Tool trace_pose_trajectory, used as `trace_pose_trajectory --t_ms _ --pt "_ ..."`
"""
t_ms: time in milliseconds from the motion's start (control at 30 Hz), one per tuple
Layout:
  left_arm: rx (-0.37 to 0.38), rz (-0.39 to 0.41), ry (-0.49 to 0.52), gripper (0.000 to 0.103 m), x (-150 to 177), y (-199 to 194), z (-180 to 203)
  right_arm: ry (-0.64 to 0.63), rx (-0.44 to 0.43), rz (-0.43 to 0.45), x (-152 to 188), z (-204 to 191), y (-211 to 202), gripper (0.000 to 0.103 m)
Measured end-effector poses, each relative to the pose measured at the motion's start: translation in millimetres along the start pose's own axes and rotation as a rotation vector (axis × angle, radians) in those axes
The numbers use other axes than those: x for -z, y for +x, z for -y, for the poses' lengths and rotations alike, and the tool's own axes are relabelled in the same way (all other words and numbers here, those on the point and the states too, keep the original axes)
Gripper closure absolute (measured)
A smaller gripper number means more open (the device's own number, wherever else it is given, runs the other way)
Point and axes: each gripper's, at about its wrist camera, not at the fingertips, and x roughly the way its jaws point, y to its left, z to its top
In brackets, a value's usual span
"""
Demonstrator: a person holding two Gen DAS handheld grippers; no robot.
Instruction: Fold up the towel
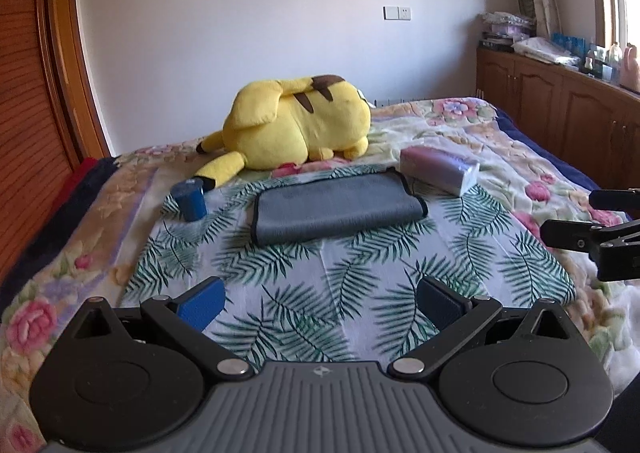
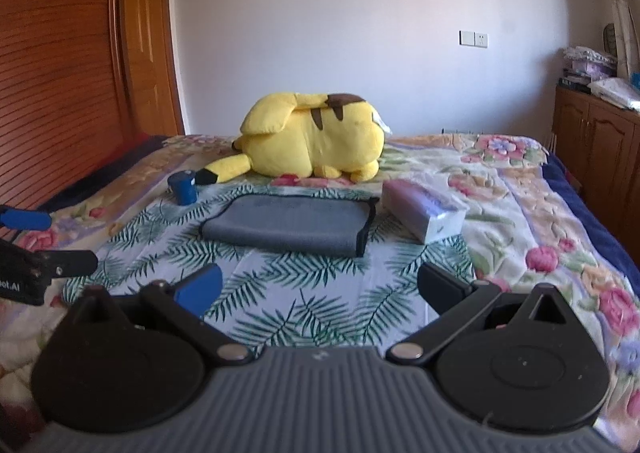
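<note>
A grey towel (image 1: 334, 209) with a dark hem lies folded flat on a leaf-print cloth (image 1: 304, 293) on the bed; it also shows in the right wrist view (image 2: 288, 227). My left gripper (image 1: 320, 303) is open and empty, hovering over the leaf-print cloth well short of the towel. My right gripper (image 2: 320, 287) is open and empty, likewise short of the towel. The right gripper's fingers (image 1: 576, 233) show at the right edge of the left wrist view. The left gripper's fingers (image 2: 28, 220) show at the left edge of the right wrist view.
A yellow plush toy (image 1: 296, 125) lies behind the towel. A dark blue cylinder (image 1: 191, 199) stands left of the towel. A tissue pack (image 1: 440, 169) lies to its right. A floral quilt (image 1: 520, 157) covers the bed. Wooden cabinets (image 1: 560, 105) stand at right, a wooden wardrobe (image 1: 36, 73) at left.
</note>
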Motion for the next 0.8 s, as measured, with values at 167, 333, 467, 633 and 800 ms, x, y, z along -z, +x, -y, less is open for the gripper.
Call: trace_pose_trajectory --t_ms 167,333,467,633,800 --pt "-0.012 -0.012 0.002 0.0 17.0 4.1 6.0 0.005 -0.011 -0.017 17.2 -4.9 -0.6 0.0" --pt "-0.012 -0.031 -0.016 0.0 34.8 10.5 9.7 0.0 -0.01 -0.04 34.2 -9.0 0.3 0.0" --pt "-0.018 -0.045 -0.039 0.0 48.4 17.1 10.5 -0.006 -0.005 -0.046 40.3 -10.3 0.3 0.0" --pt "-0.042 -0.039 -0.037 0.0 59.3 24.0 10.4 0.005 -0.001 -0.043 43.8 -8.7 4.2 0.0" --pt "-0.043 -0.041 -0.075 0.0 64.6 28.4 1.8 0.008 0.006 -0.047 47.7 -6.8 9.5 0.0"
